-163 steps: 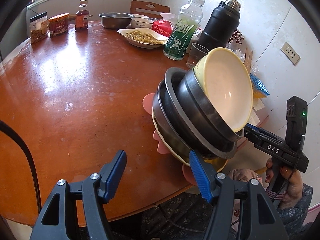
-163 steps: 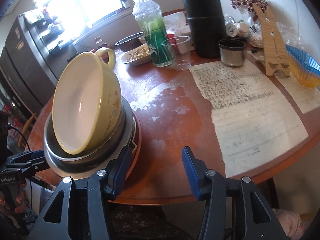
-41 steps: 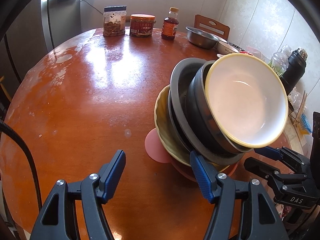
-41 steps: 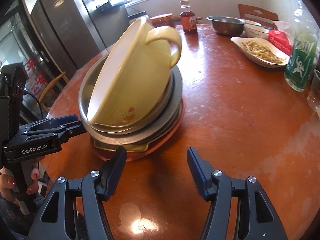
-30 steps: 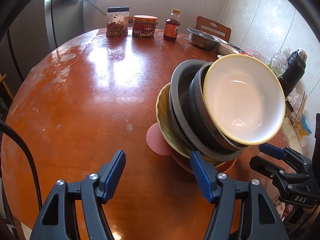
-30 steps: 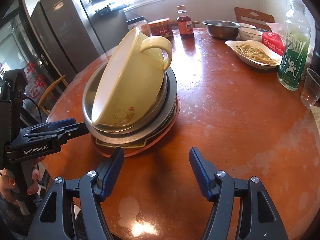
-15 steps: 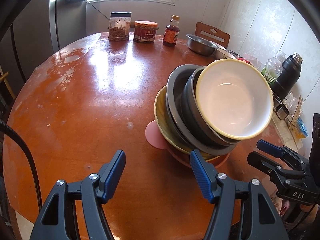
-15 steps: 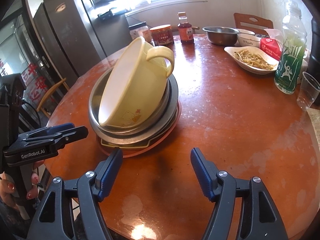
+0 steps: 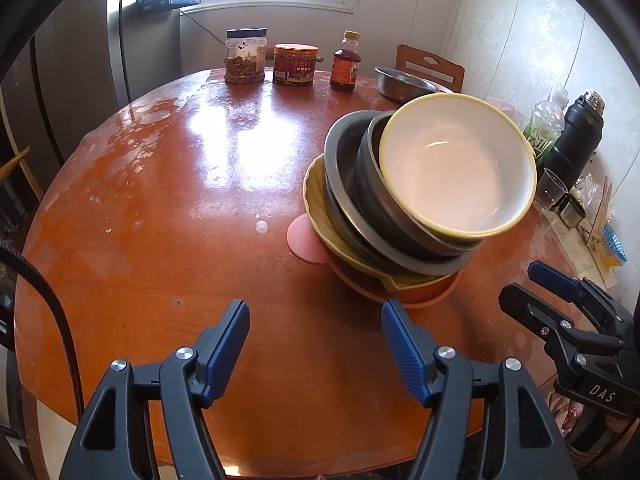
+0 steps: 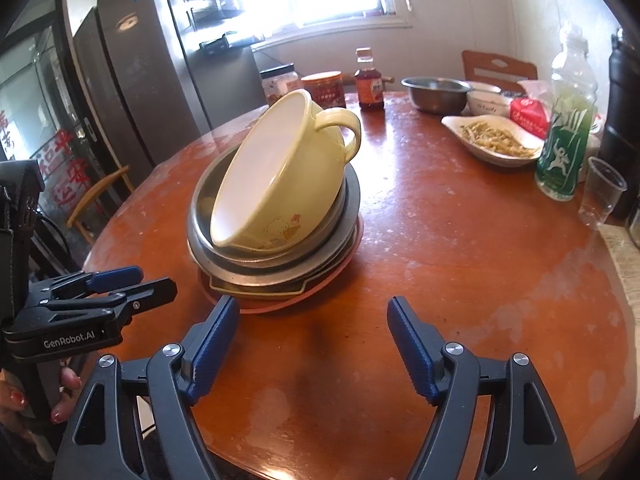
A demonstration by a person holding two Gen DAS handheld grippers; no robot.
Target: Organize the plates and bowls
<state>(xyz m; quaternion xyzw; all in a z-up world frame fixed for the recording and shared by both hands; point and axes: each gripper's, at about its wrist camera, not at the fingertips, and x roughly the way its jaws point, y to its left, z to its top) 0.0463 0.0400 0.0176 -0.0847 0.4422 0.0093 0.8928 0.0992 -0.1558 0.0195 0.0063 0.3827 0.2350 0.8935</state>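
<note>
One stack (image 9: 400, 220) is holding all the dishes I am tracking, sitting on the round wooden table (image 9: 180, 200) near its front edge. At the bottom I am seeing a pink plate (image 9: 306, 236), then a yellowish dish (image 9: 320, 208), then two grey metal bowls (image 9: 344, 168) nested, and on top a yellow handled bowl (image 10: 280, 180) leaning steeply toward the left gripper's side rather than sitting level. I am judging the gathering as mostly done; what is remaining, to my eye, is settling that tilted top bowl so the pile is not tipping.

I am keeping the left gripper (image 9: 316, 344) spread, with nothing between its blue pads, hovering just short of the stack. I am also reading the right gripper (image 10: 312, 340) as spread and empty; its jaws have just been opening wider, with only bare table between them, its left pad close beside the pink plate's rim but apart from it.
</note>
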